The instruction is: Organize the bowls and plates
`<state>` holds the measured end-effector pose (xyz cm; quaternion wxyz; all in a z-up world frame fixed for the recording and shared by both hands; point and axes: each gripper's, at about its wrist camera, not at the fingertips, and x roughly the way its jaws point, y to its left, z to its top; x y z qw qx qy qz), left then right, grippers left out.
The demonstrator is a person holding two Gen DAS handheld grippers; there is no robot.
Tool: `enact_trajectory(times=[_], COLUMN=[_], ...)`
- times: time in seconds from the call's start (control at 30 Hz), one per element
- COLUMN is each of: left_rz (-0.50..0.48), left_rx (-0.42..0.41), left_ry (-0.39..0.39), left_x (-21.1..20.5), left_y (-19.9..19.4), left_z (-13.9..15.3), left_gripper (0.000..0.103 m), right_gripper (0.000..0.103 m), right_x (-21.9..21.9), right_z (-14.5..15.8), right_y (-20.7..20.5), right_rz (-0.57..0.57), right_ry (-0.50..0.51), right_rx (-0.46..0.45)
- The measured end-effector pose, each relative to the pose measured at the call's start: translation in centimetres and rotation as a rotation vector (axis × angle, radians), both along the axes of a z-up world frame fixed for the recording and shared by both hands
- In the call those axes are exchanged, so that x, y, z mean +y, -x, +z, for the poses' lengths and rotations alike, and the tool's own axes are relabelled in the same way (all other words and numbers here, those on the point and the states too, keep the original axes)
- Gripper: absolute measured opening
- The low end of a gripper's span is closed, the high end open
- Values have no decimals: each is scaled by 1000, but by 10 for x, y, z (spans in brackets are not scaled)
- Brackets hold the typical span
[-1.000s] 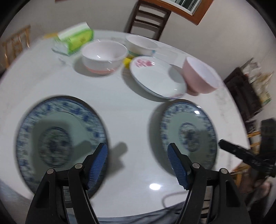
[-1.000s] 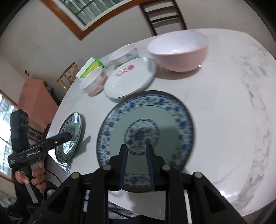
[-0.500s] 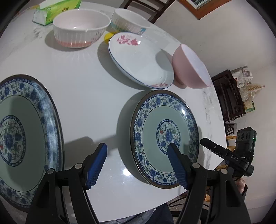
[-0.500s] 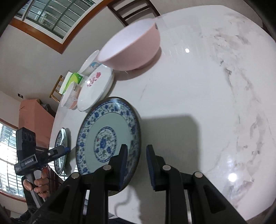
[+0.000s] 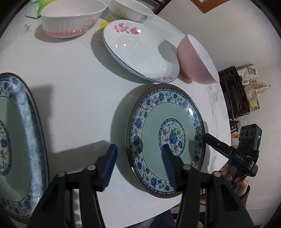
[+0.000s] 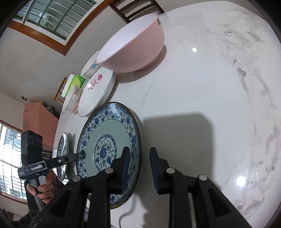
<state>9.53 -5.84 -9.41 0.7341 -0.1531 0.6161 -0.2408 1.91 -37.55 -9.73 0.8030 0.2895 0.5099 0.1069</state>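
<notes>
A blue-and-white plate (image 5: 166, 122) with a green centre lies near the table's front edge. My left gripper (image 5: 138, 157) straddles its left rim: one finger over the bare table, the other over the plate's face. Its jaws are closing and the pads do not touch the rim. My right gripper (image 6: 139, 161) straddles the same plate (image 6: 105, 140) at its right rim, with a narrow gap and no pad pressing. From the left wrist view, the right gripper (image 5: 209, 138) reaches the plate's far edge. A larger matching plate (image 5: 17, 140) lies to the left.
Behind the plates stand a pink bowl (image 5: 196, 61), a white flowered plate (image 5: 140, 50), a ribbed white bowl (image 5: 70, 19) with a pink base, and another white bowl (image 5: 128, 8). A green tissue box (image 6: 77, 82) sits at the back. The round table's edge (image 5: 219, 157) runs close by.
Both grippers came down onto the smaller blue plate. The left one shifted right to its left rim and narrowed. The right one slid from the plate's centre to its right rim.
</notes>
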Motion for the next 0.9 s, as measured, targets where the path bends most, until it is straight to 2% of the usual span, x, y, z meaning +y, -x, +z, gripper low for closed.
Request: enact_trajectory(times=[0.2, 0.47, 0.57, 0.67, 0.9], left_rz=[-11, -21, -18, -12, -14], left_rx=[5, -1, -14, -38, -50], left_ry=[11, 15, -4, -44, -53], left_x=[-2, -7, -7, -6, -3], left_y=[0, -2, -2, 0, 7], left_z=[-4, -6, -6, -6, -5], left_gripper=[35, 32, 25, 13, 14], right_gripper=[25, 25, 23, 20, 16], right_x=[2, 7, 14, 17, 23], right_z=[-2, -7, -5, -3, 4], right_y=[-2, -5, -5, -4, 3], right_rz=[15, 40, 44, 36, 35], right_ry=[2, -5, 22, 52, 72], right_rx=[-2, -6, -10, -11, -19])
